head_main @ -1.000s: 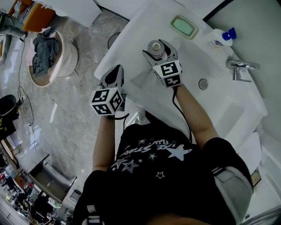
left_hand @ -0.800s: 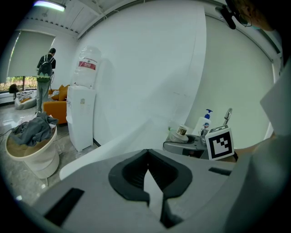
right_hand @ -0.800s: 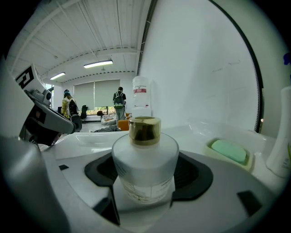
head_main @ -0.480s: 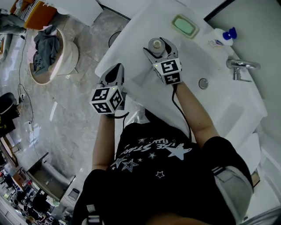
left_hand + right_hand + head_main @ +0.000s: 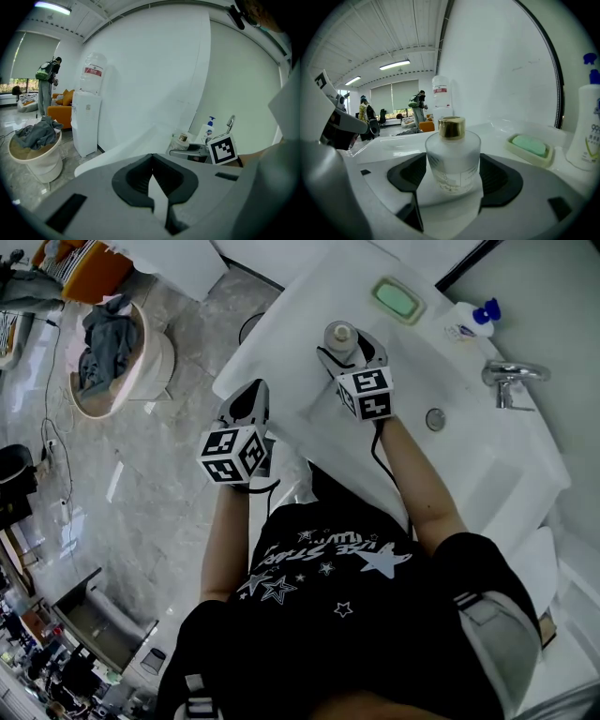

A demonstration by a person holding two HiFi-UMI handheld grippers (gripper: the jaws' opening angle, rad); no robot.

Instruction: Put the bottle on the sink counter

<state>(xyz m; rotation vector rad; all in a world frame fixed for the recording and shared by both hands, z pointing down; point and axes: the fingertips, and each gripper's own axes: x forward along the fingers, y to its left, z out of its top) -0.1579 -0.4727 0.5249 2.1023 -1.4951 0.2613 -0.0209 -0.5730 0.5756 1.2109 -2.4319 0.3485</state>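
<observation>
A frosted glass bottle (image 5: 339, 334) with a gold cap stands upright on the white sink counter (image 5: 281, 324), left of the basin. My right gripper (image 5: 345, 345) reaches over the basin's edge and is shut on it. In the right gripper view the bottle (image 5: 452, 157) fills the gap of the right gripper (image 5: 452, 185), with both black pads against its sides. My left gripper (image 5: 246, 399) hovers at the counter's near corner, apart from the bottle, shut and holding nothing. The left gripper (image 5: 151, 176) view shows the bottle (image 5: 183, 139) far off to the right.
A green soap in a dish (image 5: 394, 298) lies behind the bottle. A white pump bottle (image 5: 469, 322) and the faucet (image 5: 511, 381) stand at the back right, the drain (image 5: 434, 418) lower in the basin. On the floor to the left sits a laundry basket (image 5: 112, 357).
The right gripper and the bottle have shifted slightly to the right and farther along the counter. The left gripper has barely moved.
</observation>
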